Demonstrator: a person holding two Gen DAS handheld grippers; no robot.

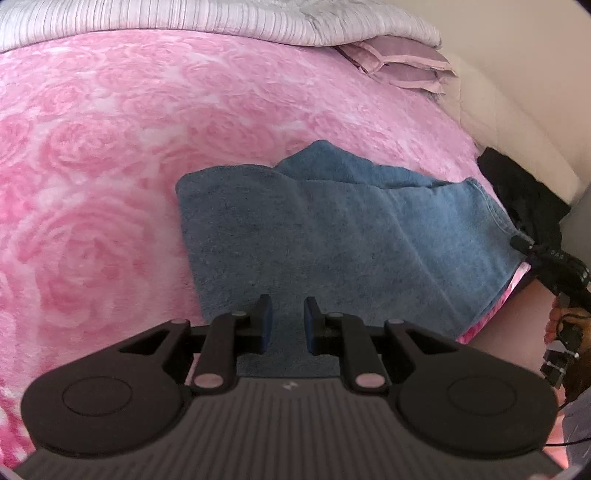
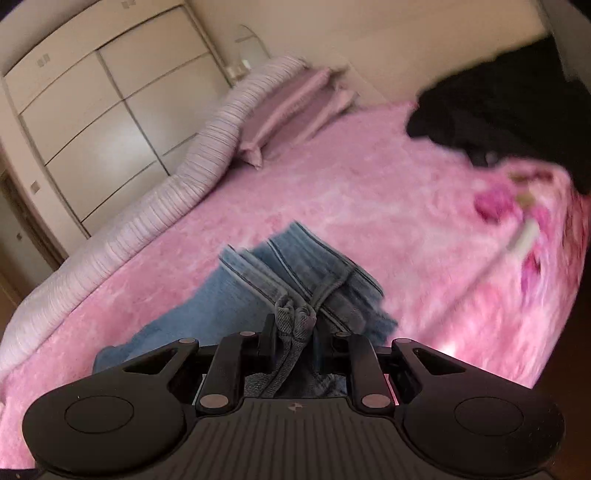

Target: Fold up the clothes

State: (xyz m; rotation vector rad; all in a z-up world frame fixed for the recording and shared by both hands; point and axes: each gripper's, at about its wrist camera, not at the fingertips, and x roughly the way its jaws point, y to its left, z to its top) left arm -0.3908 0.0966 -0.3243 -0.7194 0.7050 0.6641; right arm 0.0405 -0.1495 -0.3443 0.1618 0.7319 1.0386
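A blue denim garment point(image 1: 332, 236) lies folded on the pink rose blanket point(image 1: 110, 147), with one layer lapped over another. My left gripper point(image 1: 288, 325) hovers over its near edge. The jaws stand a little apart and nothing is pinched between the blue pads. In the right wrist view, my right gripper point(image 2: 295, 332) is shut on a bunched seam edge of the denim garment point(image 2: 295, 273), which hangs forward from the jaws onto the blanket point(image 2: 369, 192). In the left wrist view the right gripper point(image 1: 524, 242) meets the denim's right edge, with a hand point(image 1: 554, 325) behind it.
A striped quilt point(image 1: 184, 18) and mauve pillows point(image 1: 406, 66) lie at the head of the bed. A black garment point(image 2: 498, 99) is heaped at the bed's far right corner. A wardrobe point(image 2: 92, 110) stands beyond the bed. The right wrist view is motion-blurred.
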